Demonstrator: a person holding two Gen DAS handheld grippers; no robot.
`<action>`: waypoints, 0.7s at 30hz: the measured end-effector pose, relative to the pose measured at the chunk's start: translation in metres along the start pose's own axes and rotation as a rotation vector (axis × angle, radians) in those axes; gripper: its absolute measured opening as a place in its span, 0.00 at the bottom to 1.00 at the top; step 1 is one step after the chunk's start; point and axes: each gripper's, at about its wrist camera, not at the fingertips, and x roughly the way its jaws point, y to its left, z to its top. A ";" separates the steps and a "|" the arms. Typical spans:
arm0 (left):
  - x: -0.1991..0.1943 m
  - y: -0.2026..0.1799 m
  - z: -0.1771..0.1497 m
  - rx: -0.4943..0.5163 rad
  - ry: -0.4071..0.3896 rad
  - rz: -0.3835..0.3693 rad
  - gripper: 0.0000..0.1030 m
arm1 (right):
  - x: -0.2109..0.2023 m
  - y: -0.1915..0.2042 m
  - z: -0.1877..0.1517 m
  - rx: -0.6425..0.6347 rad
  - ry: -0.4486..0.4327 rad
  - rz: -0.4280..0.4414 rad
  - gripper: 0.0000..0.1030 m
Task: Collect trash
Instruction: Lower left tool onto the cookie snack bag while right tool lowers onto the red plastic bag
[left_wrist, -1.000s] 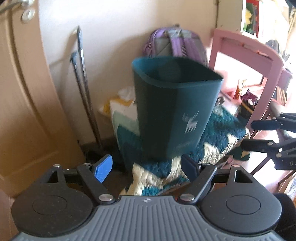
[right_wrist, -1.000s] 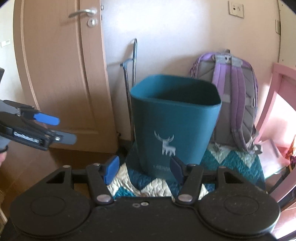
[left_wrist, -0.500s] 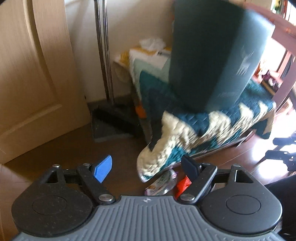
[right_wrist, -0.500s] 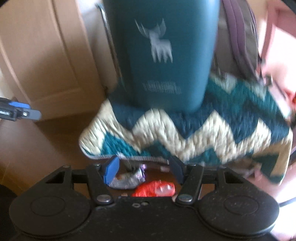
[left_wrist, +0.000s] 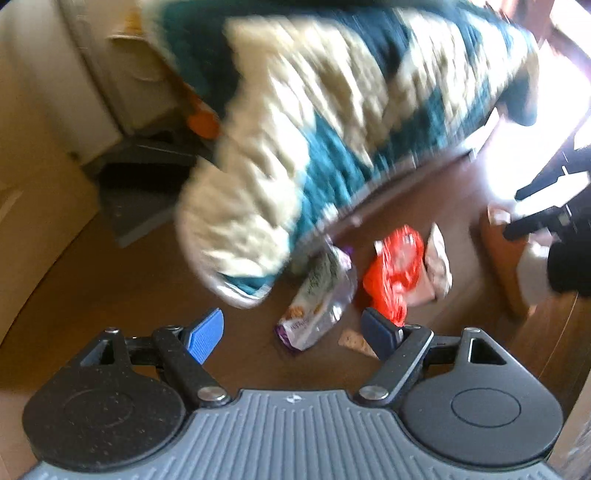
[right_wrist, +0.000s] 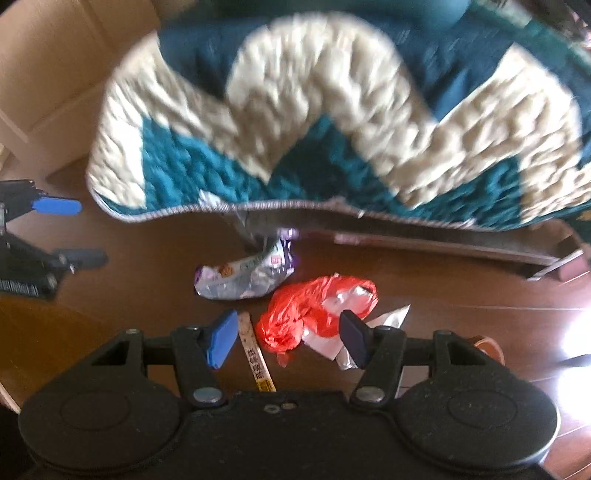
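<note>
Dark wood floor (right_wrist: 461, 295), teal-and-cream zigzag quilt (right_wrist: 332, 110) overhanging, sunlight glare at right

Both rigs are basically the same build. The left gripper (left_wrist: 293, 332) has a ribbed grey housing along the bottom of the frame with a tiny white logo, two round black speckled discs either side, and black link arms pinned with silver screws. One pad is bright blue and ridged, the other dark navy. The right gripper (right_wrist: 288, 338) swaps in a black housing with two small holes at centre, same blue and navy pads.
</note>
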 end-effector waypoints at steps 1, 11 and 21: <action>0.011 -0.004 -0.002 0.018 0.013 -0.005 0.80 | 0.010 0.000 0.002 0.002 0.018 0.004 0.58; 0.125 -0.013 -0.012 0.020 0.114 -0.034 0.80 | 0.113 0.003 0.013 0.061 0.156 0.011 0.58; 0.208 -0.020 -0.024 0.060 0.176 -0.003 0.80 | 0.199 0.005 0.008 0.156 0.274 0.004 0.58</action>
